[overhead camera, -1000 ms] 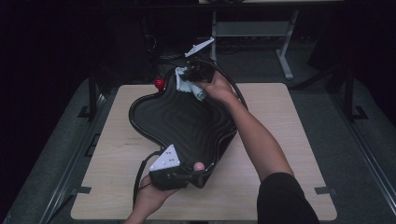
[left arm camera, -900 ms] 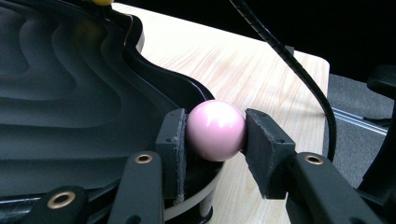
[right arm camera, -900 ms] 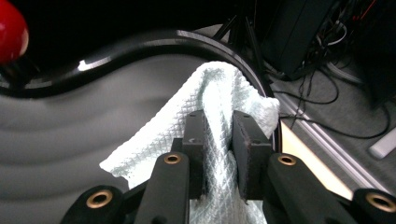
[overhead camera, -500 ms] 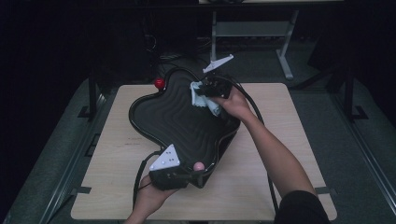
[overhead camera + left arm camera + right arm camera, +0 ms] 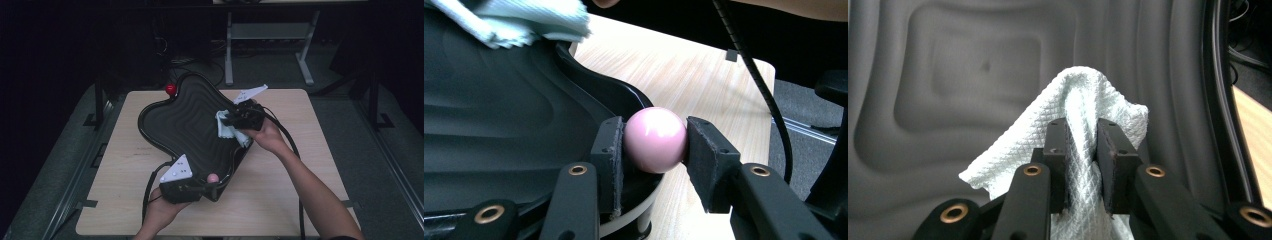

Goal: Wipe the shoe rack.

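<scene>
Pale cloth (image 5: pixel 1068 130) pinched in my right claw (image 5: pixel 1082 145), on the black tray (image 5: pixel 190 120) | left claw (image 5: pixel 655 150) clamps pink ball (image 5: pixel 655 139) at tray's near rim

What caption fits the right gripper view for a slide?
Right gripper pinching a pale blue waffle-textured cloth against the black ridged plastic tray.

Both black two-jaw grippers, left gripper (image 5: pixel 212 186) and right gripper (image 5: pixel 231 121), carry grey three-cornered plates, brass-coloured rivets, padded jaws and trailing black cables.
</scene>
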A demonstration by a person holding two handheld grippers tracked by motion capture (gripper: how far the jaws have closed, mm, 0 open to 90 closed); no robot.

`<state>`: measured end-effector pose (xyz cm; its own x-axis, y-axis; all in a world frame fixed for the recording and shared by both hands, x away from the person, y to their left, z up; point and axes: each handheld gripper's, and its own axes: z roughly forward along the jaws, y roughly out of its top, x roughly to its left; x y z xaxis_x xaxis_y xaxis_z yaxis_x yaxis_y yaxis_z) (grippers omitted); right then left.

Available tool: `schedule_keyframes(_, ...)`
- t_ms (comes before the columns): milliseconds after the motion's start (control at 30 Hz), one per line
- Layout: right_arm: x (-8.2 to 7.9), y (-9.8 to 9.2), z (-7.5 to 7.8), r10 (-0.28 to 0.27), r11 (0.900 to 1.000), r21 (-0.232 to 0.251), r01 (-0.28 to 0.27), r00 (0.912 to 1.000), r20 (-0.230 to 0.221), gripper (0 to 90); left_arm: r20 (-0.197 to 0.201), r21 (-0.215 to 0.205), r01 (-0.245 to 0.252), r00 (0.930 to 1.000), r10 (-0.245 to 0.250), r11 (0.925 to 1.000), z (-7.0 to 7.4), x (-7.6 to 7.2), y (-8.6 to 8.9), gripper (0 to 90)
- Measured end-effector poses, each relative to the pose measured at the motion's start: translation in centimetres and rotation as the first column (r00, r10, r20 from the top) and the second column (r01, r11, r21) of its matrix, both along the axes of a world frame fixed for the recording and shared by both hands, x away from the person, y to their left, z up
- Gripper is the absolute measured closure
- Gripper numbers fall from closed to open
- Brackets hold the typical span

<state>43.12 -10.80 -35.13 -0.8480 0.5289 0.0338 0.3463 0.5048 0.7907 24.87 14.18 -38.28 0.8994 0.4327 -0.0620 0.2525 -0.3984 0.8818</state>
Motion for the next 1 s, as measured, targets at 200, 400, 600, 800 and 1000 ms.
schedule_keyframes(200,-0.9,-1.4,-0.9,-0.042,0.999,0.026,0.043,0.9983,-0.041,76.0,-0.001,0.002,-0.010,0.9999,0.010,0.9999,0.0,0.2,0.2,60.0)
schedule_keyframes(400,-1.4,-1.4,-1.2,-0.020,1.000,0.010,0.021,0.9993,-0.031,76.3,0.001,0.000,-0.022,0.9998,0.022,0.9998,0.0,0.4,0.4,60.0)
schedule_keyframes(600,-2.2,-0.8,-1.3,-0.005,1.000,0.027,0.006,0.9992,-0.039,76.2,0.003,0.005,-0.027,0.9996,0.027,0.9996,0.0,0.6,0.7,60.0)
schedule_keyframes(800,-2.0,-0.5,-1.4,-0.001,1.000,0.018,0.001,0.9993,-0.037,76.4,0.013,0.006,-0.054,0.9984,0.054,0.9985,0.0,0.9,0.9,60.0)
schedule_keyframes(1000,-3.6,0.9,-1.4,0.049,0.999,0.016,-0.048,0.9977,-0.048,76.3,0.011,0.006,-0.062,0.9980,0.062,0.9981,0.0,1.2,1.2,59.9)
